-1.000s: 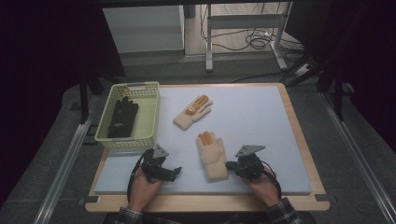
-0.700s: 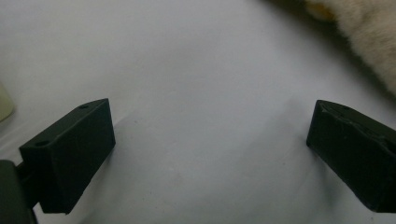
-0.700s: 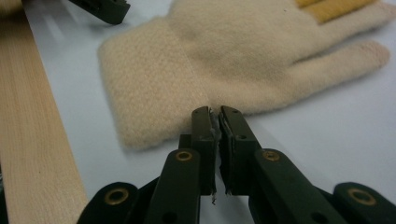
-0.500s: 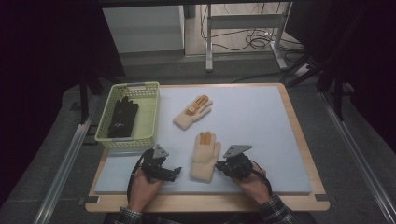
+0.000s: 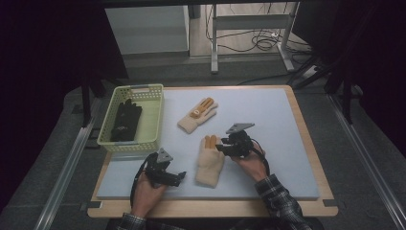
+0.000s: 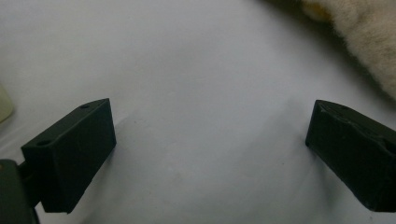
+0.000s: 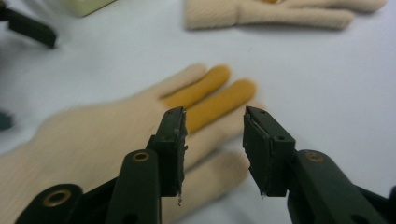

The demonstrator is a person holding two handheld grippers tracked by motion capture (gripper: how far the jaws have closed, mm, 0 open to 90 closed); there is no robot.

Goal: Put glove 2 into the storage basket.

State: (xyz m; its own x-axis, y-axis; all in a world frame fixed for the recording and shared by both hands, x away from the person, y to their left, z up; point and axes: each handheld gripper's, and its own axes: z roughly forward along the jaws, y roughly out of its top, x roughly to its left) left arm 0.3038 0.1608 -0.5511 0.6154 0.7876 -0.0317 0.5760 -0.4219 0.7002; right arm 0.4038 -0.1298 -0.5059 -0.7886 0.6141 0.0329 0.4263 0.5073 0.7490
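Note:
A cream glove with orange fingers [image 5: 209, 162] [image 7: 93, 140] lies on the pale mat near the front, fingers pointing away. My right gripper [image 5: 224, 147] [image 7: 214, 149] hovers open just over its fingers, jaws a small gap apart and nothing between them. A matching glove [image 5: 197, 115] [image 7: 280, 14] lies farther back. My left gripper [image 5: 173, 178] [image 6: 210, 154] rests wide open low over bare mat, left of the near glove's cuff [image 6: 364, 37]. Black gloves [image 5: 126, 120] lie in the pale green basket [image 5: 106, 139].
The basket stands at the mat's left edge and reaches past it. The blue-grey mat [image 5: 277, 124] covers a wooden board [image 5: 316, 158]. Dark floor and metal rails surround the table; cables and a stand leg lie behind it.
My right gripper has moved left and then forward, from the mat right of the near glove to over its fingers. The glove shifted slightly left. The left gripper has stayed put.

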